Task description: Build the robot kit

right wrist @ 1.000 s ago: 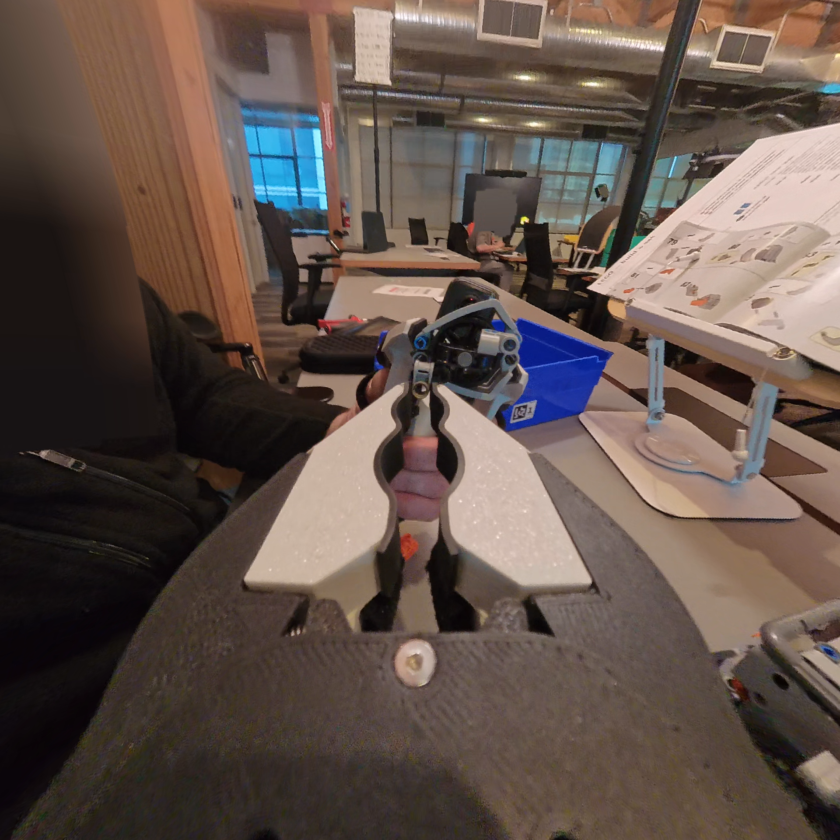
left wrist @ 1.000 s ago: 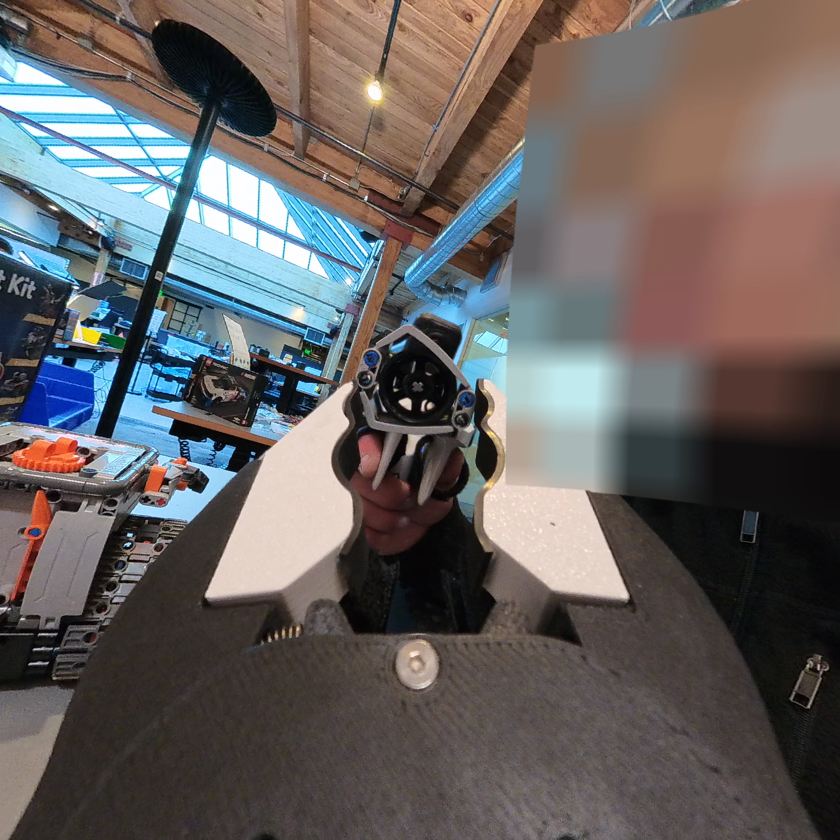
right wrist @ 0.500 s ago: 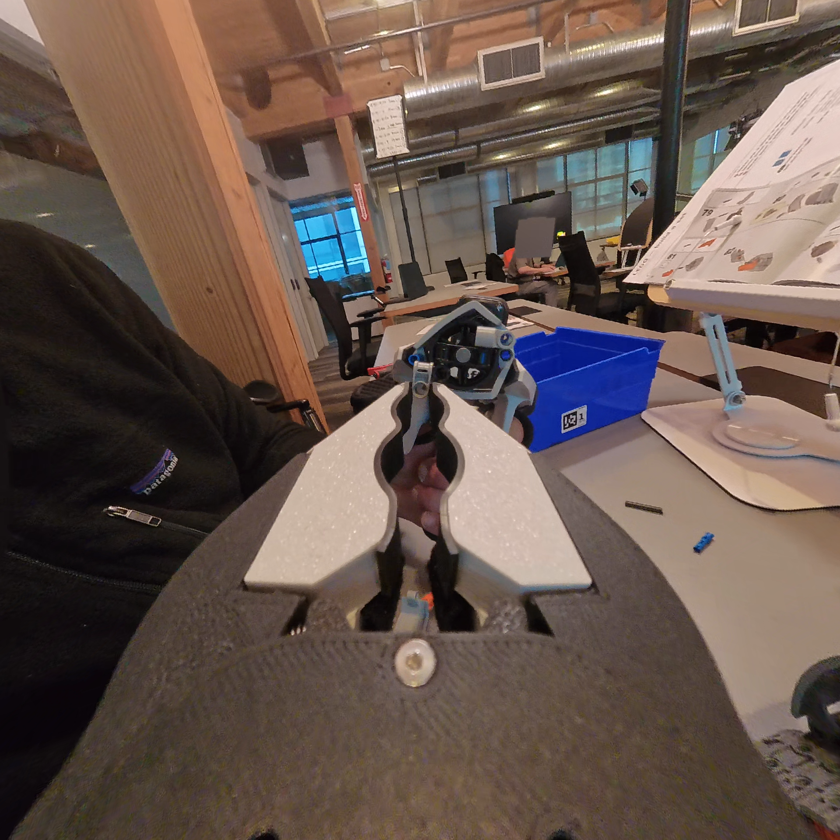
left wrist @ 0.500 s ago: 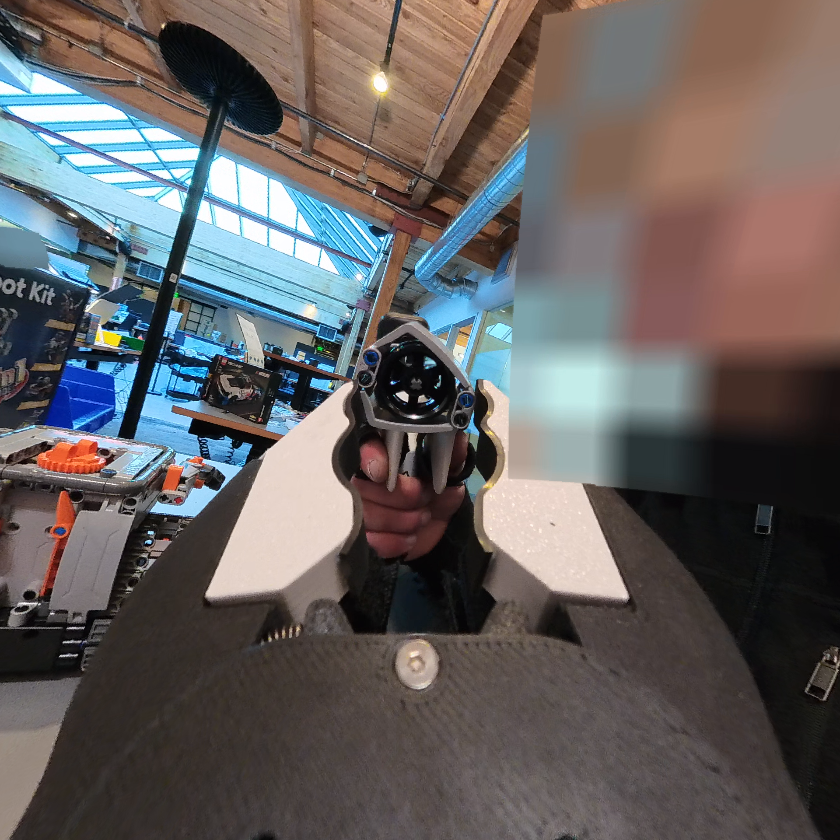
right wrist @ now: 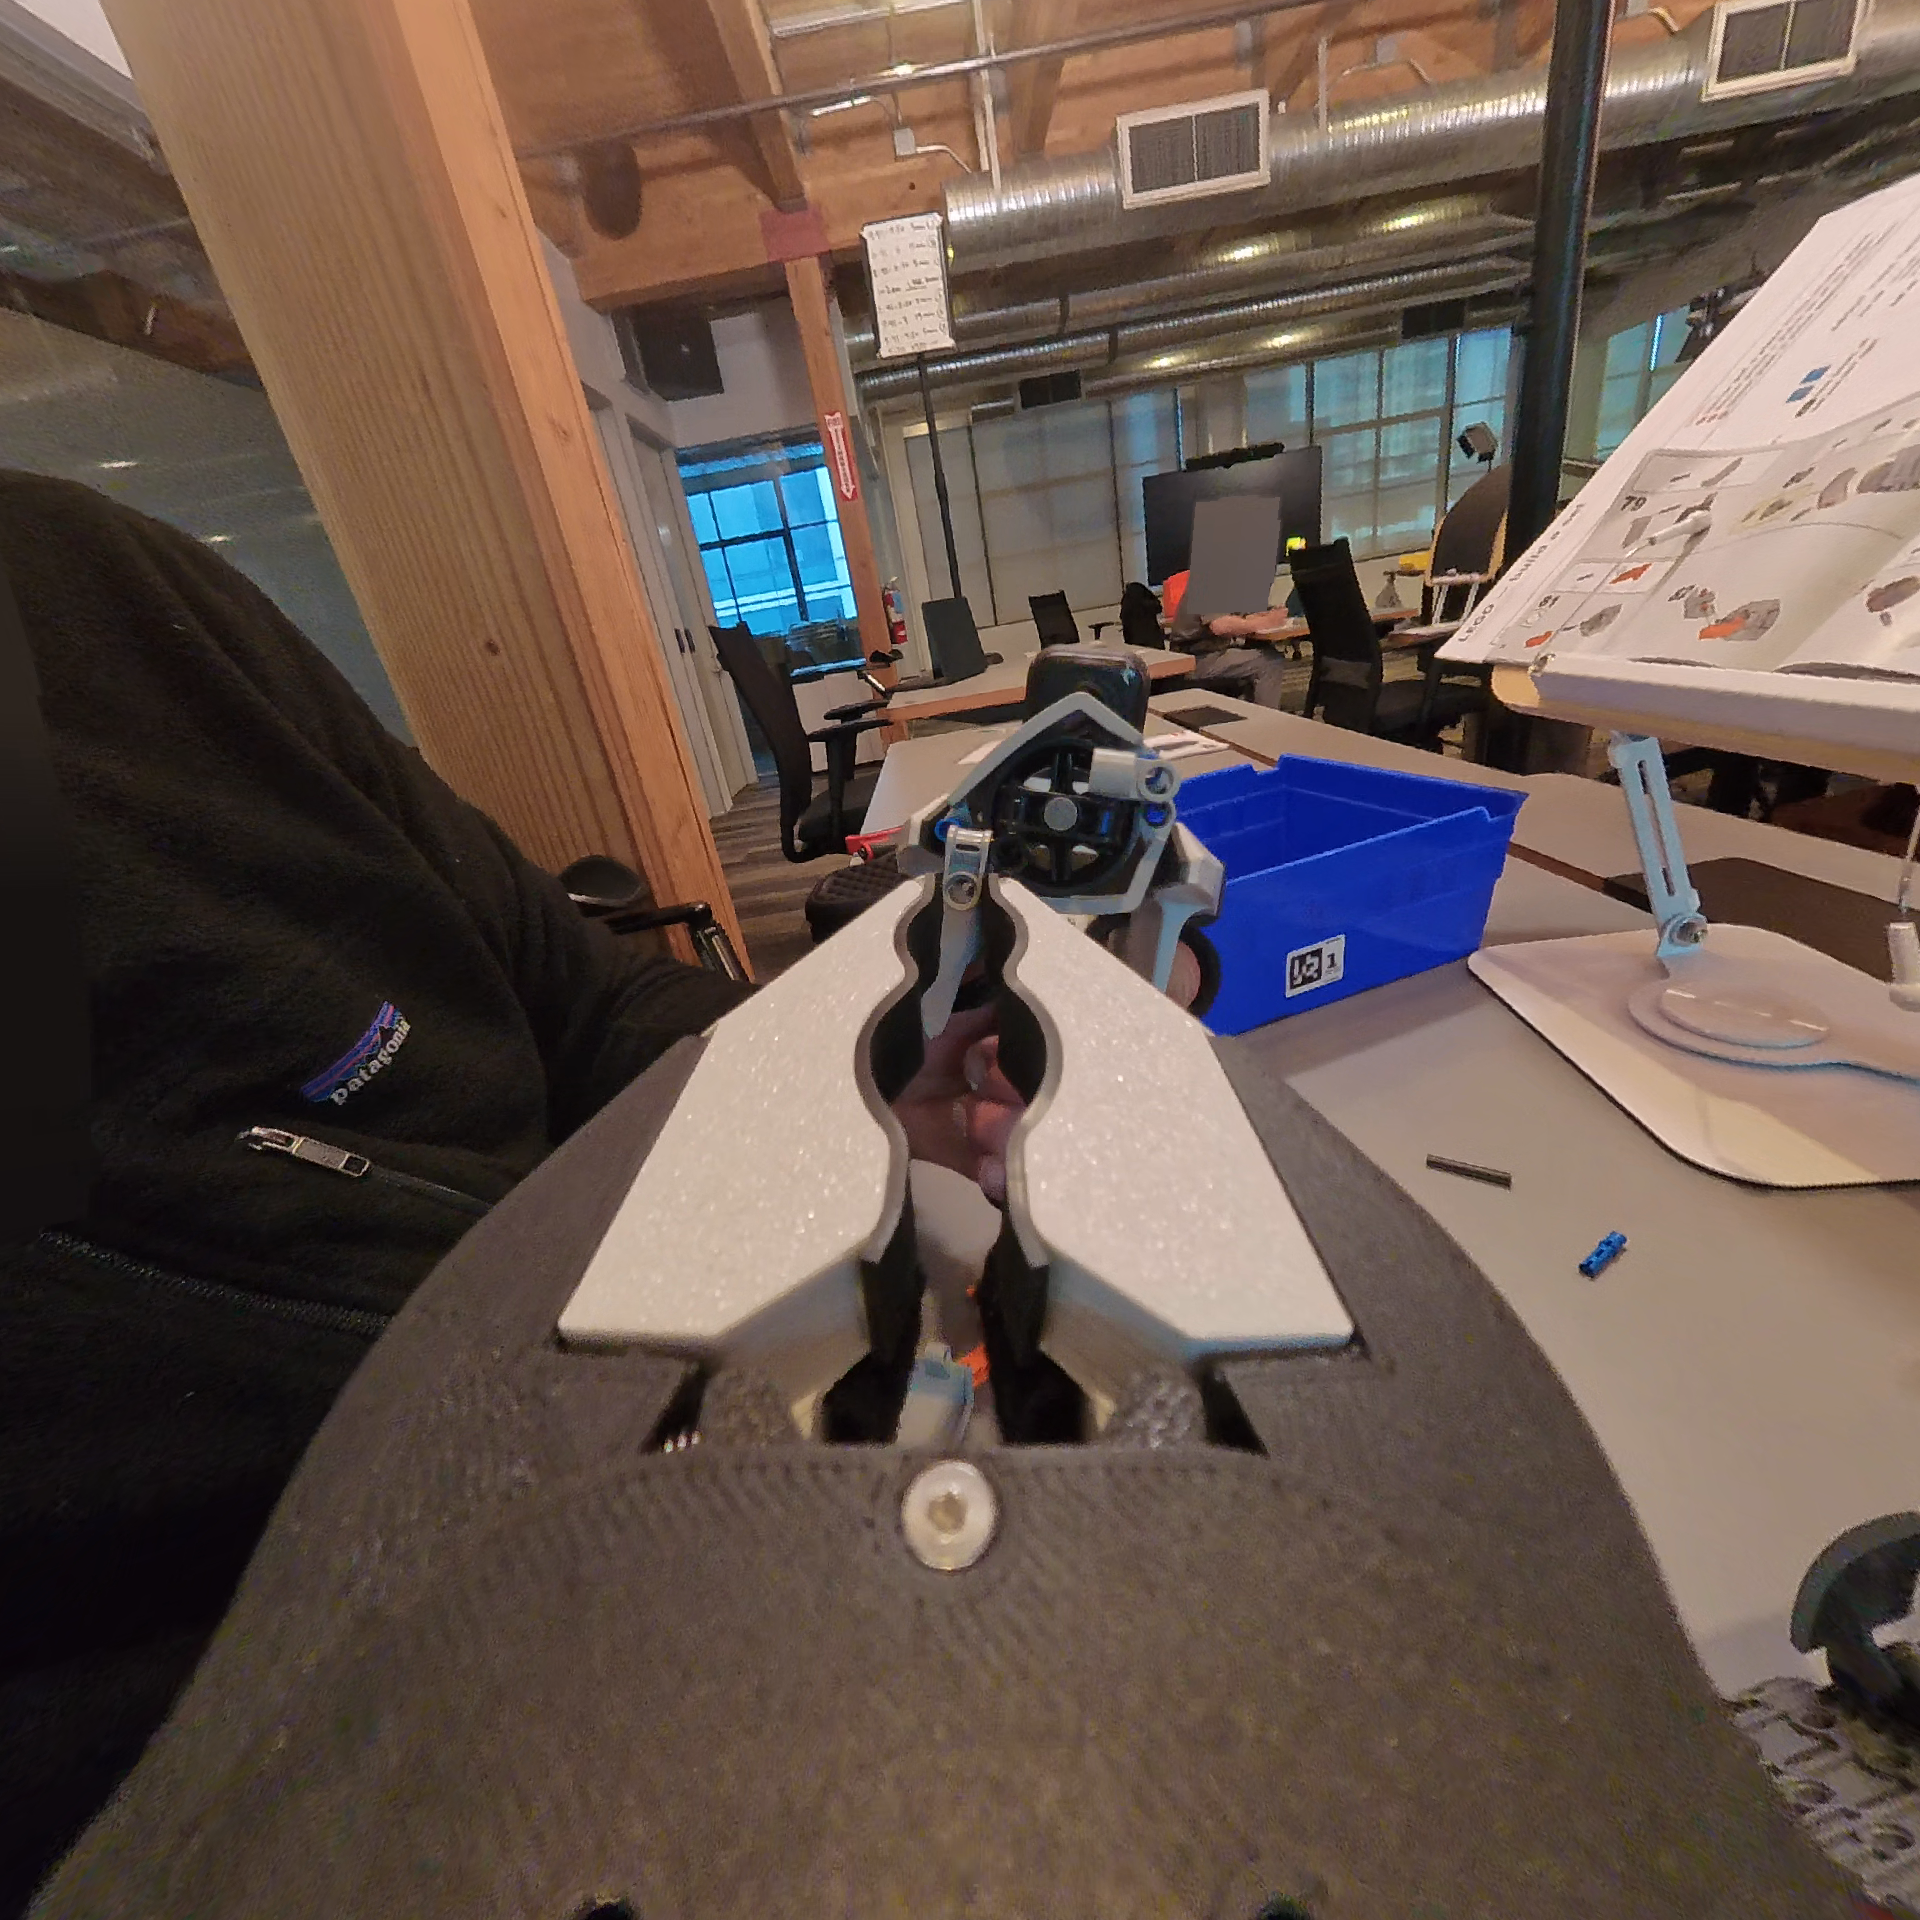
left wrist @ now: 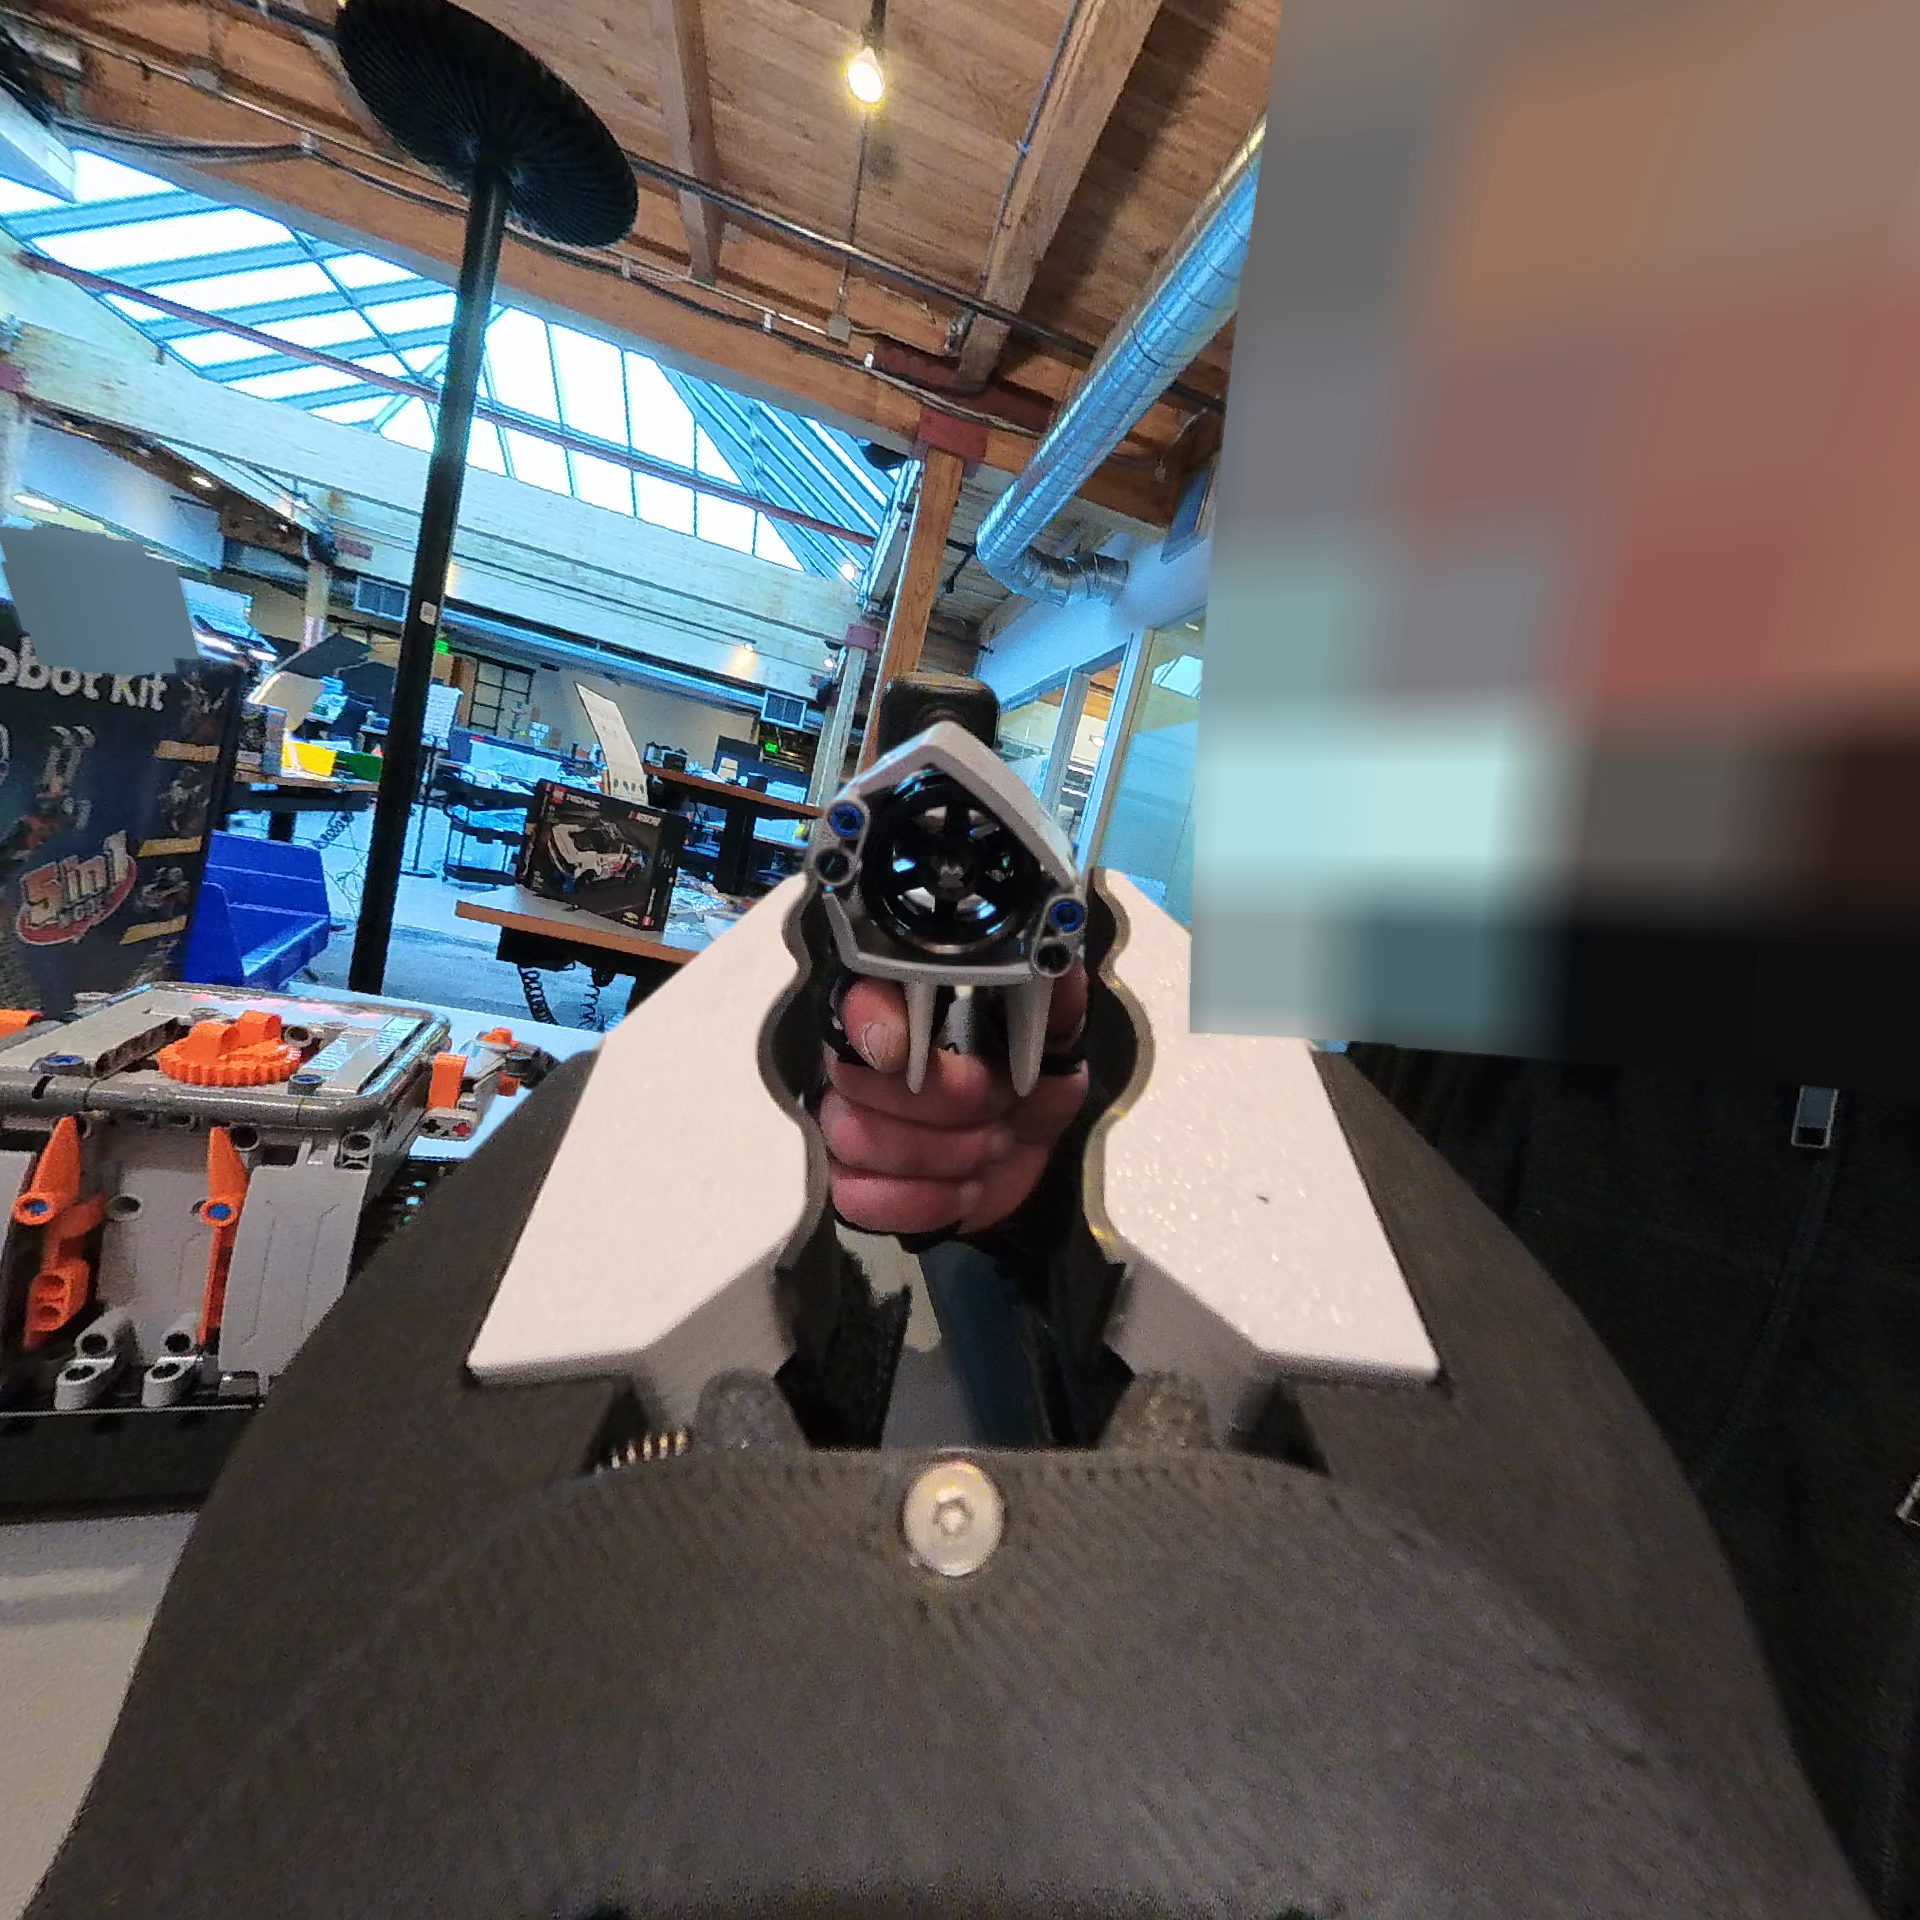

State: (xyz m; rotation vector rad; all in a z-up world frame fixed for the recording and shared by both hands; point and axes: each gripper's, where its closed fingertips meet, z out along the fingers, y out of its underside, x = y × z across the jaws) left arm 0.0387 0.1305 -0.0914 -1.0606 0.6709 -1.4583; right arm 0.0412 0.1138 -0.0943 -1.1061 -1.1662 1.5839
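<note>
Right now I am watching my right gripper [right wrist: 958,894] pinching a thin grey beam [right wrist: 954,914] of the small wheel assembly [right wrist: 1055,821], its jaws nearly together on it. My left gripper [left wrist: 953,899] is facing it with jaws standing wide, and the assembly is sitting between their tips. Whether they are touching it I cannot tell. Behind the assembly, a hand [left wrist: 925,1132] is wrapping the other handle.

Further out on the table [right wrist: 1455,1351], a blue pin [right wrist: 1600,1254] and a black axle [right wrist: 1467,1171] are lying loose. Beyond them are a blue bin [right wrist: 1351,862] and an open booklet [right wrist: 1766,499] leaning on a white stand [right wrist: 1714,1018]. On the left side a grey-and-orange model [left wrist: 208,1122] is resting, with a black pole [left wrist: 436,520] rising behind it.

I am judging the hold as slight. With only one narrow beam clamped, the assembly could be pivoting or slipping out if the left jaws nudge it off-centre.

Against the frame a second ago, the right view is sitting lower and nearer the bin. The pin and axle are now showing, and the assembly is looking turned. The left jaws are staying as wide as before.
</note>
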